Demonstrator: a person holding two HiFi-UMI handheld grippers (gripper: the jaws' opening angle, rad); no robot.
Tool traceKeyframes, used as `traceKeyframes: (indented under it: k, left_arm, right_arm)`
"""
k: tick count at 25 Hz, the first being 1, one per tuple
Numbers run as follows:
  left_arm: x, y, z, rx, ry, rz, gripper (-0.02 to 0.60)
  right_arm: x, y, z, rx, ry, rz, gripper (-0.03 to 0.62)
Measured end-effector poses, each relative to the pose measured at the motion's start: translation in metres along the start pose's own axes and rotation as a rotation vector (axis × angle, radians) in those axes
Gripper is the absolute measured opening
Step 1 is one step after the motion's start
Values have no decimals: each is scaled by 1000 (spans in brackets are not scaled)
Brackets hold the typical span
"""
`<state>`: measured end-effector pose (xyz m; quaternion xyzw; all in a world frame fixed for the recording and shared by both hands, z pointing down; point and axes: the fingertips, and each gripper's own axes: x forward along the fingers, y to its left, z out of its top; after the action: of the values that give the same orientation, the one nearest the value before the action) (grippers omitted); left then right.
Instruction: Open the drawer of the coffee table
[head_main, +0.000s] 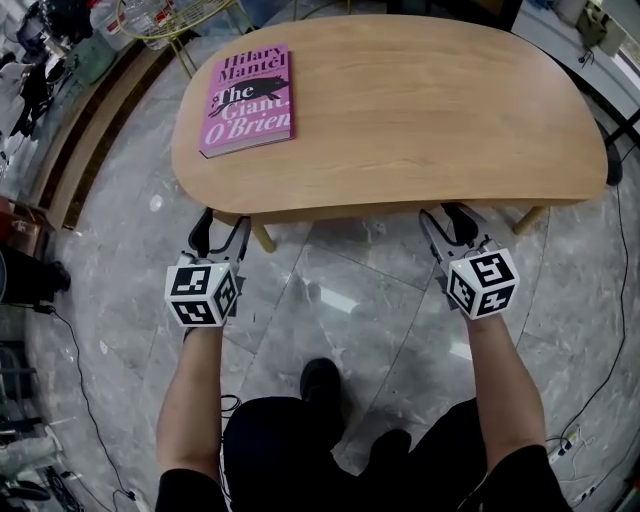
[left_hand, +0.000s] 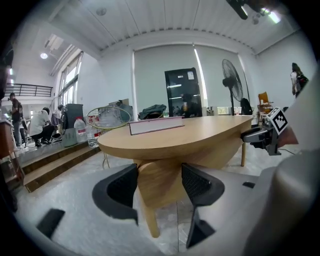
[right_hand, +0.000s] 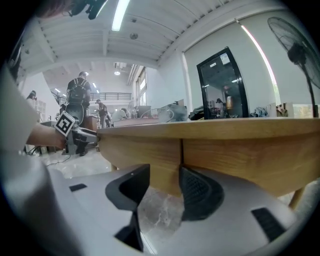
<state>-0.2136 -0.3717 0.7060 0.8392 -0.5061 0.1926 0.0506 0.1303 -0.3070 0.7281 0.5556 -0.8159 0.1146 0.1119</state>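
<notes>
Both wide open, left hand-held gripper (head_main: 222, 226) and right hand-held gripper (head_main: 447, 218) face the coffee table (head_main: 420, 110).

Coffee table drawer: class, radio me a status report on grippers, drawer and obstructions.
Left gripper open, right gripper open, both at the table front edge. Drawer shut, flush. Book on top, not in the way.

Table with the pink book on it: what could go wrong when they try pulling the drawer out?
The left gripper and right gripper are both open, gripping nothing, and the wooden front shows no handle, so they might slip. A jerk could shift the book, or drag the whole table across the shiny floor.
</notes>
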Motion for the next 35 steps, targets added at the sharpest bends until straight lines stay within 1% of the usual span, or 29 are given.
traceKeyframes:
  k: [5,9,10,11,12,14,15,17,18,19,20,22,24,27,31,33,35]
  left_arm:
    - [-6,-3,-2,-8,2,5,278]
    - [-16,-5,-6,-13,18,-9,278]
    - [-18,-5,-7,1,29,-18,278]
    - [-19,-6,-9,26,45,-32,274]
    - [-20,-6,-10,63,65,-50,267]
    - [-19,-8,-13,151,111,-95,262]
    - [-17,-10,-13,189,131,-120,273]
    - [-13,-15,-12,235,158,-163,317]
    - [-11,-17,-11,248,171,-176,338]
    - [-9,-19,-11,257,184,-183,345]
    - [-9,-19,-11,261,195,-186,340]
    - [-11,-18,-10,259,204,-195,302]
    - [-13,-18,-10,268,211,-205,288]
    - [-15,-19,-11,303,223,-206,279]
    - [-27,-23,-16,291,226,-221,279]
    - [-34,-26,-20,306,244,-238,279]
    - [-38,-27,-23,339,260,-255,270]
  right_arm:
    - [-6,5,-2,14,6,-1,178]
    - [-17,11,-6,30,24,11,173]
    - [-20,11,-8,30,27,14,173]
    - [-23,9,-8,20,32,18,155]
    - [-24,7,-9,0,40,23,133]
    - [-22,2,-9,-56,63,35,120]
    - [-20,-1,-9,-80,75,38,120]
    - [-16,-4,-6,-98,87,43,140]
    - [-15,-3,-4,-99,87,51,147]
    - [-14,-2,-2,-104,87,59,147]
    - [-13,0,-1,-112,87,65,144]
    - [-13,2,0,-121,89,69,138]
    - [-15,4,1,-117,94,74,140]
    - [-19,7,-1,-119,105,86,146]
    - [-28,14,-5,-129,133,105,146]
    - [-34,18,-10,-160,160,118,144]
    - [-40,20,-11,-235,202,123,144]
